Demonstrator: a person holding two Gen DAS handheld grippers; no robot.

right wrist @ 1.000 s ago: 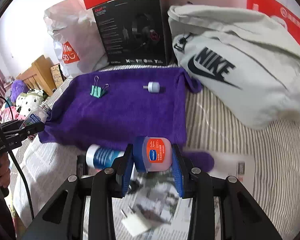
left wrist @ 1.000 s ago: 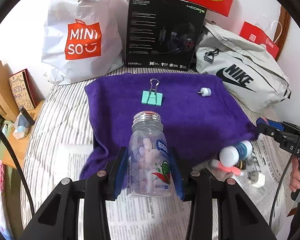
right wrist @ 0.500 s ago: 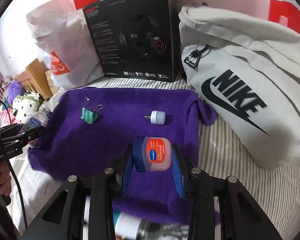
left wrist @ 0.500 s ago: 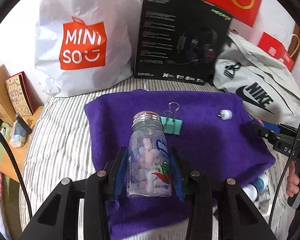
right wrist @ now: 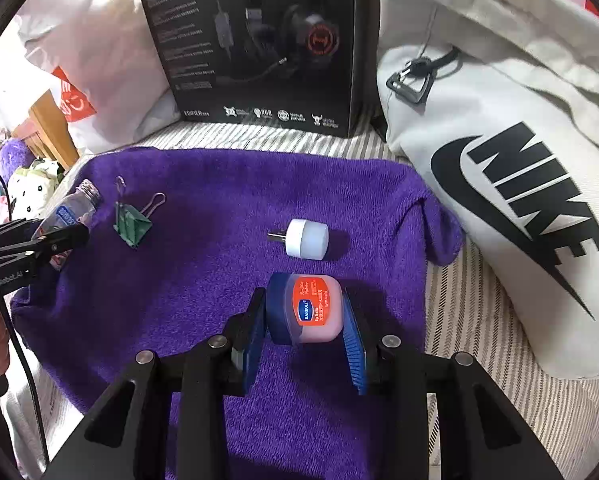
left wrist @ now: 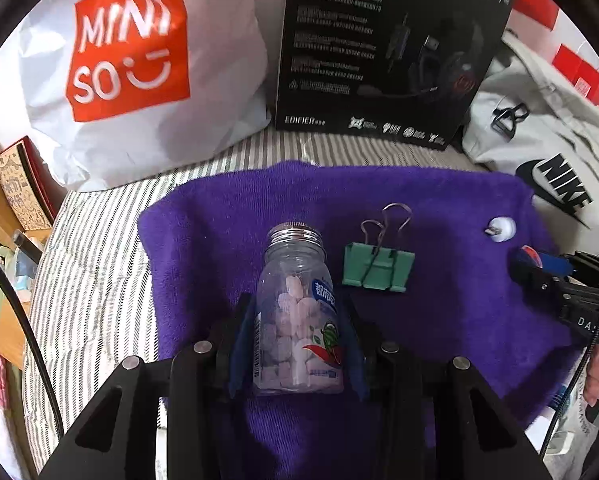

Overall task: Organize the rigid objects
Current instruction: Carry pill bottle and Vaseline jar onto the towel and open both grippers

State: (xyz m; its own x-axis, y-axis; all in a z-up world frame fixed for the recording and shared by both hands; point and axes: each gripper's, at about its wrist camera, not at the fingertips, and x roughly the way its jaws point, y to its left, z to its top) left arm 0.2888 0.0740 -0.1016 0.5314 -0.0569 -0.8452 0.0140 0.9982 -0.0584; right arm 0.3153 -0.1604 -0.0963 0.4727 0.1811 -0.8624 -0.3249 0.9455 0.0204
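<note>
Both grippers have advanced over the purple towel [left wrist: 439, 312]: left gripper [left wrist: 297, 344] clamps a candy bottle [left wrist: 297, 312], right gripper [right wrist: 305, 320] a balm jar [right wrist: 313, 308]; careless release could roll either onto the binder clip [left wrist: 377, 268].

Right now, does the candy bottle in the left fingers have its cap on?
Cap off. The candy bottle shows bare screw threads at its neck, gripped between the left gripper fingers above the purple towel.

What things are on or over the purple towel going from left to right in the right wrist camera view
Clear candy bottle held in the left gripper → green binder clip → white USB plug light → small blue-lidded jar held in the right gripper, all over the purple towel.
</note>
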